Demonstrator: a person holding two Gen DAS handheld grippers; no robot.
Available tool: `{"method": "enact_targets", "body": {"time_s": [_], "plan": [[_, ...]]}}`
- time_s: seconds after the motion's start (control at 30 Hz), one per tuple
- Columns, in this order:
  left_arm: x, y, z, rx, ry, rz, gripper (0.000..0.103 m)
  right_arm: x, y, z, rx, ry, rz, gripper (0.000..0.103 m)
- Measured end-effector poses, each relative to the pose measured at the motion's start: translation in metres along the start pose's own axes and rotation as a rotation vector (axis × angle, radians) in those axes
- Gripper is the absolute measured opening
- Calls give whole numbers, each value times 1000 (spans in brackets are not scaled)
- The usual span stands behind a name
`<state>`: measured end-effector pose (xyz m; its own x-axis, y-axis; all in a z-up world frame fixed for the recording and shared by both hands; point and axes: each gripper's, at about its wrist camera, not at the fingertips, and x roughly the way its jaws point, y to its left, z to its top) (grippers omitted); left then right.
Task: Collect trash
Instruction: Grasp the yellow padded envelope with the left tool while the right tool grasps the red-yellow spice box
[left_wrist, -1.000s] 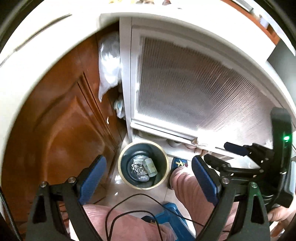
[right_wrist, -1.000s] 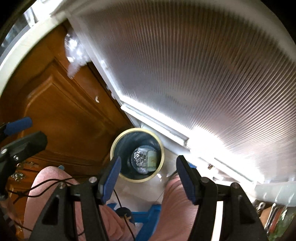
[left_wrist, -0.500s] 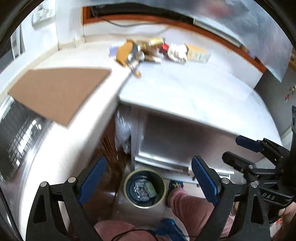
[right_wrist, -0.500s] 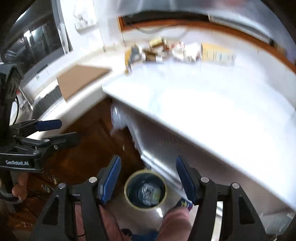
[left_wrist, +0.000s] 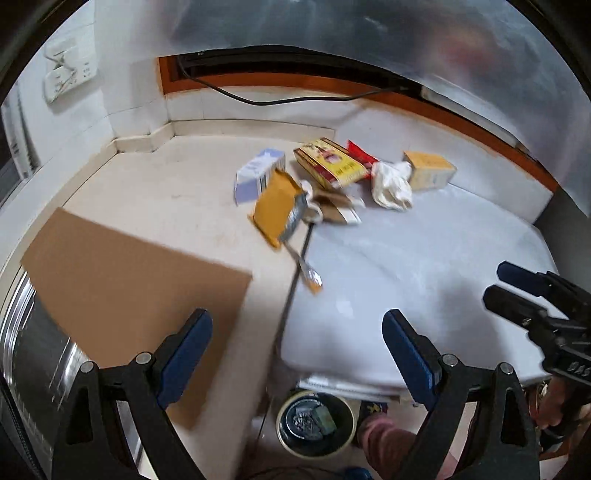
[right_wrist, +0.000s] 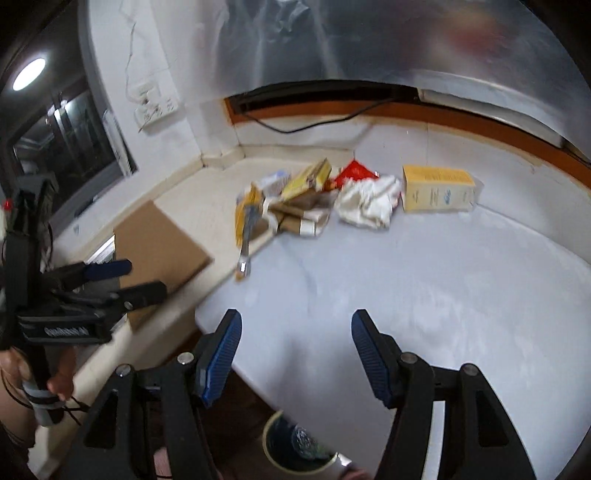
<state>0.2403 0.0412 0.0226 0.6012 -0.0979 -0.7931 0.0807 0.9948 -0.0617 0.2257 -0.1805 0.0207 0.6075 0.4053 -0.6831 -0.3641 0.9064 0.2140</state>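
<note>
A heap of trash lies at the back of the white counter (left_wrist: 424, 266): a yellow foil pouch (left_wrist: 277, 206), a yellow-red box (left_wrist: 330, 166), a pale blue carton (left_wrist: 258, 173), crumpled white paper (left_wrist: 391, 184), a yellow box (left_wrist: 428, 170) and flattened brown card (left_wrist: 336, 208). The heap shows in the right wrist view too, with the crumpled paper (right_wrist: 369, 205) and yellow box (right_wrist: 436, 188). A round bin (left_wrist: 314, 422) with trash inside stands on the floor below the counter edge. My left gripper (left_wrist: 297, 354) and right gripper (right_wrist: 295, 354) are both open and empty, above the counter's near edge.
A flat brown cardboard sheet (left_wrist: 129, 280) lies on the left counter. A black cable (left_wrist: 280, 99) runs along the back ledge. A wall socket (right_wrist: 155, 107) sits at the left. The person's pink-clad leg (left_wrist: 388, 443) is beside the bin.
Both grippers have risen from over the floor bin to counter height and tilted up. The trash heap has come into view; the bin has dropped to the bottom of both views.
</note>
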Motion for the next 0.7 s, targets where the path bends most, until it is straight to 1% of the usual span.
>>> {"method": "enact_targets", "body": {"time_s": [0.17,0.3,0.33,0.4,0.53,0.7], "plan": [[43,12,34,-59,22,-24,90,35,-15,46,74,5,74,62],[69,26,54,-165,41,-93,90,65,-25,75,132,10,121,62],[75,30,61,-204,43,-115,90,73,-28,81,156,11,130,62],[82,32,68,-240,45,-132,90,92,-37,95,214,23,157,62],[103,34,84,-288,61,-96,90,126,-51,113,326,63,177,62],[122,40,92,-333,86,-69,90,165,-65,125,406,104,155,62]]}}
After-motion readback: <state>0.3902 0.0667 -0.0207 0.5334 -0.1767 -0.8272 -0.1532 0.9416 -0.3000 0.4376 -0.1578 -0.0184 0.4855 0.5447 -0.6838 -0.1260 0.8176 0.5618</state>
